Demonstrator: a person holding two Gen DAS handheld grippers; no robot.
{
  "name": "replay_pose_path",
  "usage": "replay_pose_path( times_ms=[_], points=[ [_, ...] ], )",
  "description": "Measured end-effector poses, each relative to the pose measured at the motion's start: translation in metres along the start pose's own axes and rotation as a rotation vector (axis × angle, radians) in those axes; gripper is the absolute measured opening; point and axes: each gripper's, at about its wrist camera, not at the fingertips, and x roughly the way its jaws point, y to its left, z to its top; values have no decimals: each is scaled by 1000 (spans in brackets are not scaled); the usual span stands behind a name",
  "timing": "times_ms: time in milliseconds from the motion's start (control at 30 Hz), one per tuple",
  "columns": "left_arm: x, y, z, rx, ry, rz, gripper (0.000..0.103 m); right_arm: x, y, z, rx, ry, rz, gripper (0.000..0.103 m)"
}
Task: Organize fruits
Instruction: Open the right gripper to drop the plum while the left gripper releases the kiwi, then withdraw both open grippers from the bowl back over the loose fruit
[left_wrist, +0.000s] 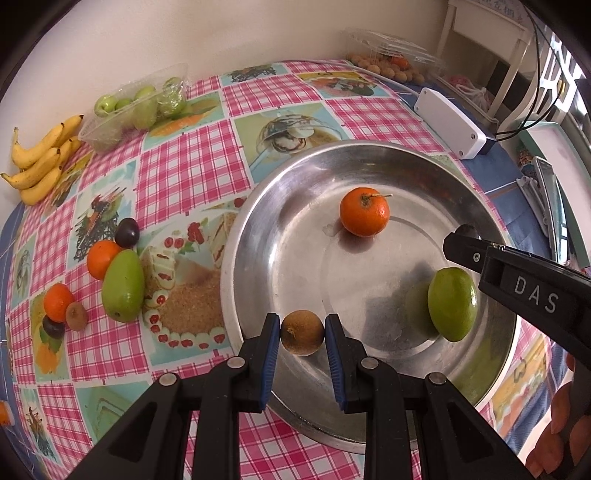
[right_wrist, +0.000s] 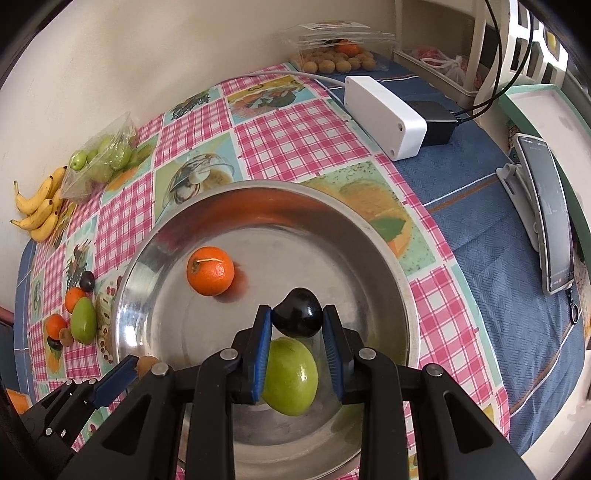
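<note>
A big steel tray (left_wrist: 258, 236) (right_wrist: 391, 258) holds an orange (left_wrist: 364, 211) (right_wrist: 210, 271) and a green fruit (left_wrist: 452, 303) (right_wrist: 291, 380). My left gripper (left_wrist: 302, 334) is shut on a small brown fruit (left_wrist: 302, 333) just over the tray's near left rim. The right gripper (right_wrist: 297, 318) is shut on a dark plum (right_wrist: 298, 313) above the green fruit; in the left wrist view the right gripper (left_wrist: 466, 236) reaches in from the right. The left gripper's finger (right_wrist: 114, 376) and the brown fruit (right_wrist: 147, 364) show at the lower left of the right wrist view.
Left of the tray lie two oranges (left_wrist: 100, 258), a green fruit (left_wrist: 123, 291), dark plums (left_wrist: 127, 232) and a brown fruit (left_wrist: 76, 316). Bananas (left_wrist: 40, 158) and a clear tub of green fruit (left_wrist: 136, 107) sit far left. A white box (left_wrist: 448, 123) and a phone (right_wrist: 552, 218) stand right.
</note>
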Motion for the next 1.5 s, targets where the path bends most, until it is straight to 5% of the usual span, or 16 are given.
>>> replay_pose_path(
  times_ms=[400,467,600,767,1000,1400,1500],
  points=[
    [-6,1,2,-7,-12,-19,55,-2,5,0,-22,1,14,45],
    [-10,3,4,-19,-20,-27,59,-4,6,1,-29,-3,14,62],
    [-19,14,6,-61,-40,-30,66,-10,11,1,-40,-16,28,69],
    [-27,41,9,-177,-46,0,75,-13,14,1,-63,-13,17,75],
    [-32,94,6,-369,-68,102,102,-11,23,-1,-93,7,19,75],
    [-43,160,-16,-592,-83,210,103,-21,51,-5,-174,4,49,75],
    [-42,162,-20,-591,-75,243,103,-22,56,-7,-189,-2,59,94]
  ],
)
